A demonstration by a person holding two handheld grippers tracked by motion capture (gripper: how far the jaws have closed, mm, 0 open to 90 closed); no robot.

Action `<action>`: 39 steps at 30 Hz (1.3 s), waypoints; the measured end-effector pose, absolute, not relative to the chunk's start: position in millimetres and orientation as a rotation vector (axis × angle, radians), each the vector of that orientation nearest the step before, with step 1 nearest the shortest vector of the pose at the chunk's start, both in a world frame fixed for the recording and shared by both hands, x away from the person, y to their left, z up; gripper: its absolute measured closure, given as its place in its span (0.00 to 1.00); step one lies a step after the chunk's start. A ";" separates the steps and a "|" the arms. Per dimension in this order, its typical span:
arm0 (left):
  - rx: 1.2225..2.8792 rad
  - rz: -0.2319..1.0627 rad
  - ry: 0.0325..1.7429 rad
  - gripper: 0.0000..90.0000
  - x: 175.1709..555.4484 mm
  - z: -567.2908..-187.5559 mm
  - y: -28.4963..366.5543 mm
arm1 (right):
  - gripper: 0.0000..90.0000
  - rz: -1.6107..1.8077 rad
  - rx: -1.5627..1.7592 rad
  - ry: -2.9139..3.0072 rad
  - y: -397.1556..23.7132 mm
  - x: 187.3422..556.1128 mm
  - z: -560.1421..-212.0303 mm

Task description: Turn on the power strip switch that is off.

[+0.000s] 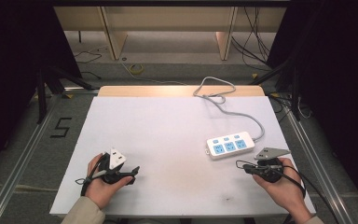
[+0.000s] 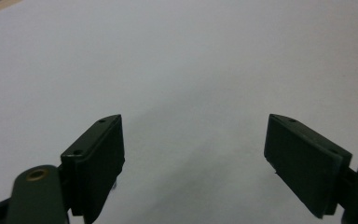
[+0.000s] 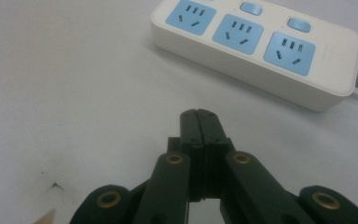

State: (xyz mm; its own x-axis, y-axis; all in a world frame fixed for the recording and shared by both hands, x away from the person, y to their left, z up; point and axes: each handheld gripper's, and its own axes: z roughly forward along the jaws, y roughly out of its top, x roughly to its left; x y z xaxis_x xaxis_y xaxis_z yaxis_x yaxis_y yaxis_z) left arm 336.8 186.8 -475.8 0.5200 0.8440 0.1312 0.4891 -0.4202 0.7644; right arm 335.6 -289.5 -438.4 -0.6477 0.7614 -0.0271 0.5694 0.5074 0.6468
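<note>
A white power strip point(image 1: 230, 145) with three blue sockets and three blue switches lies on the white table sheet point(image 1: 168, 126) at the right, its grey cable point(image 1: 223, 100) looping toward the far edge. In the right gripper view the strip point(image 3: 256, 46) lies just beyond my right gripper point(image 3: 198, 114), whose jaws are pressed together with nothing between them. From above, the right gripper point(image 1: 238, 164) rests near the strip's front edge, apart from it. My left gripper point(image 1: 131, 173) sits at the front left. Its jaws stand wide open point(image 2: 196, 120) over bare sheet.
A strip of wooden tabletop point(image 1: 177, 90) shows behind the sheet. A small dark mark point(image 1: 227, 198) is on the sheet near the front right. Metal rails point(image 1: 23, 149) flank the table, and a "5" point(image 1: 61, 127) is marked on the floor at left.
</note>
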 end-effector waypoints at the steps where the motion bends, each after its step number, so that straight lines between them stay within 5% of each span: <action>1: 2.087 0.675 1.080 0.22 336.6 -475.7 187.1 | 1.00 0.879 1.117 2.447 -288.9 335.9 -437.7; 39: 2.105 0.682 1.072 0.23 336.9 -476.6 185.4 | 1.00 0.806 1.195 2.518 -275.1 359.2 -422.1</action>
State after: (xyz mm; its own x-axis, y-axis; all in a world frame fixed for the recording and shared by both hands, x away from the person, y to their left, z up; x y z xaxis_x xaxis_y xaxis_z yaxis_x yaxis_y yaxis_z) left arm 336.9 185.4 -476.6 0.5259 0.8378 0.1467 0.4873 -0.4381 0.7554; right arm 359.2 -275.1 -422.1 -0.6366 0.7709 0.0189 0.6387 0.5134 0.5732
